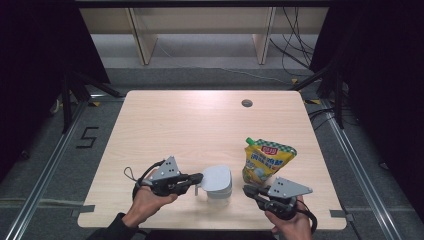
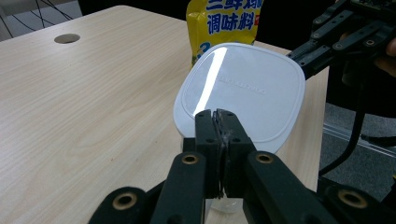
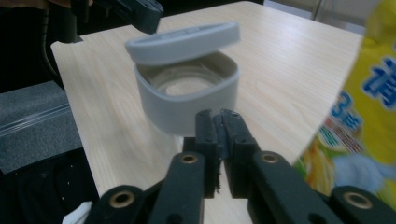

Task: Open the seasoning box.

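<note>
A grey-white tub (image 3: 187,98) stands near the table's front edge, with a little pale stuff in its bottom. Its lid (image 3: 182,39) hangs tilted just above the rim, lifted on one side. My left gripper (image 1: 200,177) comes in from the left and is shut on the lid's (image 2: 243,88) near edge. My right gripper (image 3: 219,114) is shut with nothing in it, a short way to the right of the tub (image 1: 219,194). A yellow seasoning pouch (image 1: 265,160) with a green cap lies just behind the right gripper (image 1: 246,189).
The wooden table (image 1: 200,125) has a round cable hole (image 1: 246,103) at the back right. The pouch (image 3: 369,102) sits close to the right gripper's side. Dark curtains, shelf legs and cables lie beyond the far edge.
</note>
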`<state>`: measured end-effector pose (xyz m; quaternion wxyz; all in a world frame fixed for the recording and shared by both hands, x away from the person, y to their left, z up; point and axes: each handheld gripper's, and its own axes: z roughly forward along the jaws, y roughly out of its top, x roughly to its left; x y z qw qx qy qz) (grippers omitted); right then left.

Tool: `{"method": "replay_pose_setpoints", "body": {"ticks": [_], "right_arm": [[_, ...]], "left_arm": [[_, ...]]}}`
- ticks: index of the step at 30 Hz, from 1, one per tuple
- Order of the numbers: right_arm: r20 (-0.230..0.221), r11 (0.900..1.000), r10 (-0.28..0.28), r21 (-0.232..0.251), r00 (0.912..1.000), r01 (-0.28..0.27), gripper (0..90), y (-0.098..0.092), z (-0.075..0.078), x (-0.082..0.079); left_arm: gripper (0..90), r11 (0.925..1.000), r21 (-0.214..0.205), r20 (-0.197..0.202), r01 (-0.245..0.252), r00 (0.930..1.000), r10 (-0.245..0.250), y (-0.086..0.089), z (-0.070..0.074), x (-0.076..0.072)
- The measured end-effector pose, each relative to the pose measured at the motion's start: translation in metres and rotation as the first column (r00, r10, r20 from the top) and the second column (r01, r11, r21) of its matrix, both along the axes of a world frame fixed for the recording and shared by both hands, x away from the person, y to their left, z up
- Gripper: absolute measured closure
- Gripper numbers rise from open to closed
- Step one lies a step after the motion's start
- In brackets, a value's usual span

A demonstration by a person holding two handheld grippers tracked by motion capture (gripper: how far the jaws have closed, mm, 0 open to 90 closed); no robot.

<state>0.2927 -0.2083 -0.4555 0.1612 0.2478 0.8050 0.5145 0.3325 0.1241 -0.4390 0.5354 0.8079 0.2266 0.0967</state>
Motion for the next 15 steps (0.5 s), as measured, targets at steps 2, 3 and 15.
{"method": "replay_pose_setpoints", "body": {"ticks": [2,3,15], "right_arm": [[0.012,0.9999,0.009,-0.006,0.9999,-0.009,89.5,0.008,0.003,0.002],[0.013,0.9999,0.010,-0.011,0.9999,-0.010,89.6,0.010,0.004,0.003],[0.032,0.9991,0.027,-0.033,0.9991,-0.026,90.0,0.031,0.013,0.009]], "left_arm": [[87.2,1.0000,-0.001,-0.003,0.001,1.0000,-0.001,0.000,0.000,0.000],[87.2,1.0000,-0.002,-0.002,0.002,1.0000,-0.002,0.000,0.000,0.000],[87.1,1.0000,-0.007,-0.008,0.002,1.0000,-0.002,0.001,-0.001,0.000]]}}
